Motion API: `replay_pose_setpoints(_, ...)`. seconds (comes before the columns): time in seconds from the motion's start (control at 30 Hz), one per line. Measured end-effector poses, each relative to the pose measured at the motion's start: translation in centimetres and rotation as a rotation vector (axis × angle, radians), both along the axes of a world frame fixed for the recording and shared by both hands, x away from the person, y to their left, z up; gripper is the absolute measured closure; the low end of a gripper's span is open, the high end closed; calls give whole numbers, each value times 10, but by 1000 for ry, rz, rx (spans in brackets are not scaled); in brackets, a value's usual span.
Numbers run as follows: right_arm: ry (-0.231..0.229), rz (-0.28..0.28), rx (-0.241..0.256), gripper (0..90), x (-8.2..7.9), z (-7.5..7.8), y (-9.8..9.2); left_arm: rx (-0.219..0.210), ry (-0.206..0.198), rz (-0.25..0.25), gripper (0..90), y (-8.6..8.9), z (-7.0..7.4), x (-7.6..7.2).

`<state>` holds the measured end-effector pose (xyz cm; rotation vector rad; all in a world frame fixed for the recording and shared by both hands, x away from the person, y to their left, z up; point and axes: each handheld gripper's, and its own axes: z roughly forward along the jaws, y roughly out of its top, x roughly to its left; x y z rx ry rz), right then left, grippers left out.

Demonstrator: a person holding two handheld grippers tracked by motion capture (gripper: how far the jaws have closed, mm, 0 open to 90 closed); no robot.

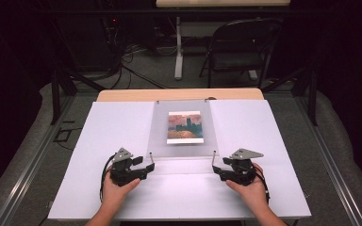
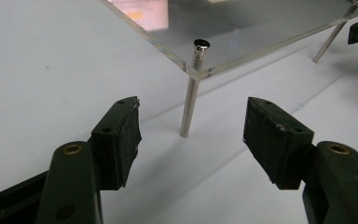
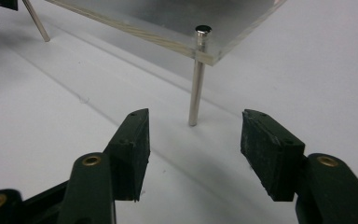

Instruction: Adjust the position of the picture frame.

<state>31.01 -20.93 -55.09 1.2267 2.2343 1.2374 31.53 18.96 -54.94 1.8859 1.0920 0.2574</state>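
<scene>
White table (image 1: 122, 127) in dark room, folding chair (image 1: 238, 44) behind.

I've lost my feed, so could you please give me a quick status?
Left gripper open, right gripper open, each facing a near metal leg. Clear panel standing over picture, untouched. Nothing between.

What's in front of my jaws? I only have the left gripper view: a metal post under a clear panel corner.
Observer: The clear panel stands on posts over a white sheet, with a painted picture under it.
Operator: Where's the right gripper?
Observer: The right gripper is at the opposite near corner, open, its post ahead between the jaws and untouched.
Operator: And mine from above?
Observer: The left gripper is open, just short of its post.
</scene>
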Motion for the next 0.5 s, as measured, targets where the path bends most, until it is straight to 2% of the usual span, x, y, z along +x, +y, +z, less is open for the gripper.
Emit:
replay_pose_setpoints(0.27, -20, 2, 21, 430, -15, 8, -10, -10, -26, -20, 370, 9, 9, -14)
replay_pose_setpoints(0.33, -25, 1, 9, 431, -20, 10, -12, -11, -24, -33, 377, 10, 11, -18)
replay_pose_setpoints(0.37, -42, 0, 11, 432, -22, 11, -12, -9, -29, -35, 381, 10, 13, -19)
replay_pose_setpoints(0.5, -55, -1, 24, 429, -29, 15, -17, -5, -56, -32, 378, 12, 18, -25)
